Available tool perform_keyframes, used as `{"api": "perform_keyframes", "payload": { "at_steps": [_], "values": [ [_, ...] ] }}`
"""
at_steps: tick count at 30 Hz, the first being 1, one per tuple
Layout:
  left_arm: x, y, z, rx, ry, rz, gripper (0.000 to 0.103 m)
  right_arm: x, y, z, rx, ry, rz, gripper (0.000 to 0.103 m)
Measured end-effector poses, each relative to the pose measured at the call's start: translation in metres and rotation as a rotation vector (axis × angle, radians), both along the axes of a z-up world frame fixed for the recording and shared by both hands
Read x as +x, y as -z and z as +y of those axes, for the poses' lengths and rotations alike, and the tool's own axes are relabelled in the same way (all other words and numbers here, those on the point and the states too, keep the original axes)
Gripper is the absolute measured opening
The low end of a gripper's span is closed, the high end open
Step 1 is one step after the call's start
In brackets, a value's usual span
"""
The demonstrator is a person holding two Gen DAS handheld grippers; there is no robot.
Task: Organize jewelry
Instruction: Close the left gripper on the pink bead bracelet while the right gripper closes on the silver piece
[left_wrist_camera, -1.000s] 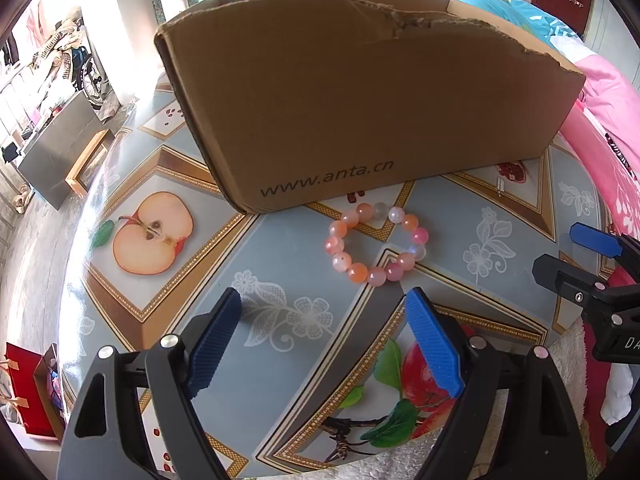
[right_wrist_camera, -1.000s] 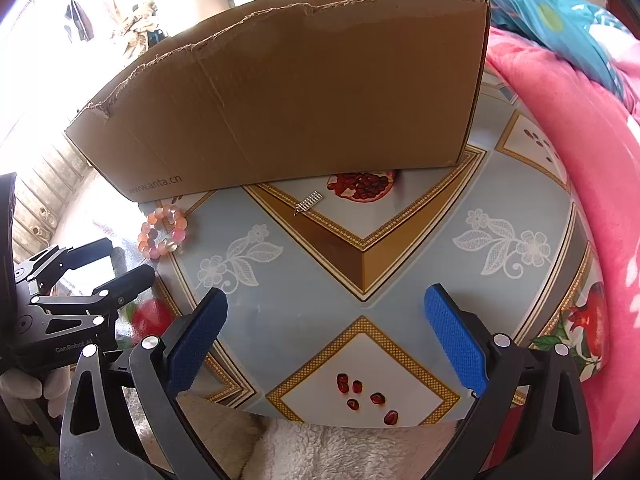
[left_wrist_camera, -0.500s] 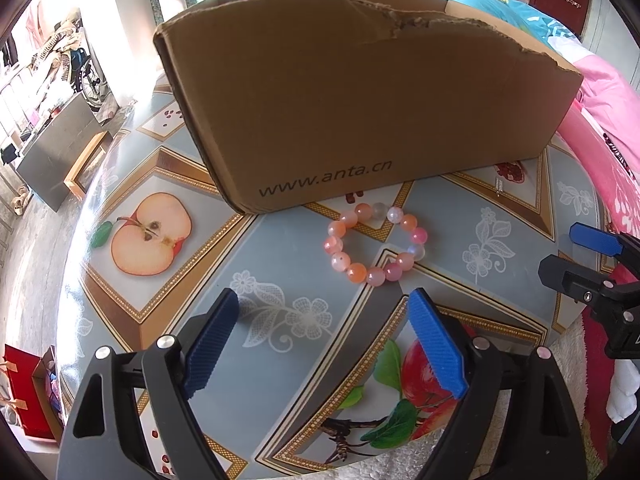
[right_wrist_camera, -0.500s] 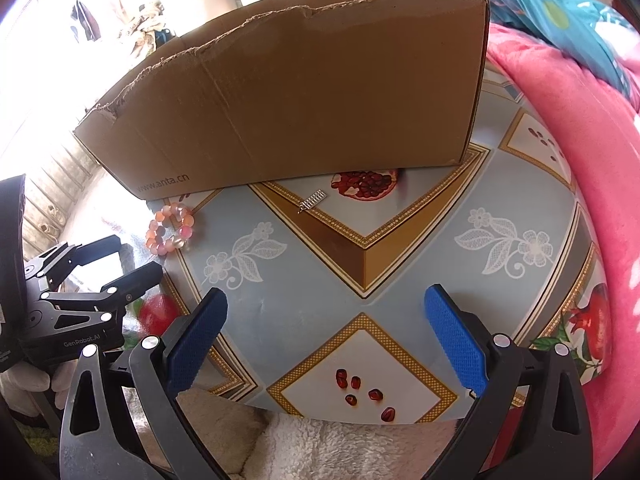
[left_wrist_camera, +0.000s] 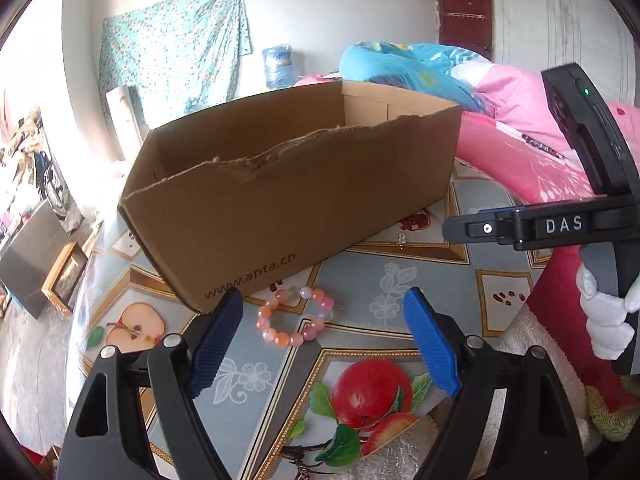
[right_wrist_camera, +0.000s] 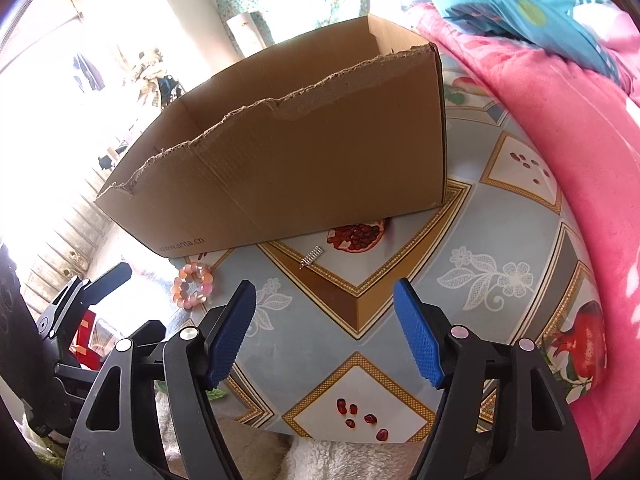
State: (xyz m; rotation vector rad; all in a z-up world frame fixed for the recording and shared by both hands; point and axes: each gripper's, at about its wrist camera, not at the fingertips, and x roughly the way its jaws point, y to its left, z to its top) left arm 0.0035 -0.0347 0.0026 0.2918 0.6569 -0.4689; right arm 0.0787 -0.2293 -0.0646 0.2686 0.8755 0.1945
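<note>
A pink and orange bead bracelet (left_wrist_camera: 296,315) lies on the fruit-patterned table (left_wrist_camera: 360,280), just in front of an open brown cardboard box (left_wrist_camera: 296,196). My left gripper (left_wrist_camera: 324,316) is open and empty, its blue pads either side of the bracelet and a little short of it. The bracelet also shows in the right wrist view (right_wrist_camera: 193,286), at the left. A small silver clasp-like piece (right_wrist_camera: 312,258) lies near the box's front. My right gripper (right_wrist_camera: 324,308) is open and empty, above the table in front of that piece.
The box (right_wrist_camera: 288,160) has a torn front rim and stands at the back of the table. A pink quilt (right_wrist_camera: 560,120) lies along the right. A white fluffy cloth (right_wrist_camera: 340,460) hangs at the table's near edge. The right gripper shows in the left wrist view (left_wrist_camera: 520,228).
Both grippers have risen and tilted up, so the box's open top and the room behind now show. The bracelet and silver piece have not moved.
</note>
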Motion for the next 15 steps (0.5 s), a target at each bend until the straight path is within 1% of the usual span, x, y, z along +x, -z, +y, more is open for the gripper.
{"api": "perform_keyframes", "payload": {
  "at_steps": [2,3,4,5,6,8,9,11,14,15],
  "values": [
    [-0.001,0.007,-0.011,0.071,0.023,-0.027,0.073,-0.001,-0.003,0.003,0.009,-0.011,-0.018,0.065],
    [0.0,0.01,-0.015,0.092,0.034,-0.029,0.071,-0.003,-0.004,0.005,0.008,-0.016,-0.029,0.064],
    [0.001,0.012,-0.017,0.099,0.042,-0.022,0.066,-0.003,-0.006,0.007,0.005,-0.019,-0.04,0.064],
    [0.004,0.012,-0.018,0.097,0.043,-0.008,0.061,-0.004,-0.008,0.008,0.0,-0.024,-0.05,0.064],
    [0.008,0.013,-0.017,0.09,0.04,0.01,0.058,-0.004,-0.009,0.011,-0.008,-0.028,-0.058,0.063],
    [0.015,0.015,-0.015,0.076,0.027,0.047,0.048,-0.004,-0.01,0.013,-0.023,-0.034,-0.071,0.063],
    [0.019,0.017,-0.013,0.067,0.022,0.065,0.046,-0.004,-0.01,0.015,-0.029,-0.036,-0.074,0.063],
    [0.026,0.019,-0.011,0.06,0.013,0.094,0.037,-0.001,-0.01,0.016,-0.034,-0.04,-0.075,0.063],
    [0.034,0.026,-0.01,0.066,0.007,0.13,0.028,0.003,-0.01,0.018,-0.027,-0.048,-0.074,0.061],
    [0.036,0.027,-0.01,0.066,0.008,0.14,0.027,0.006,-0.01,0.019,-0.028,-0.051,-0.076,0.06]
  ]
}}
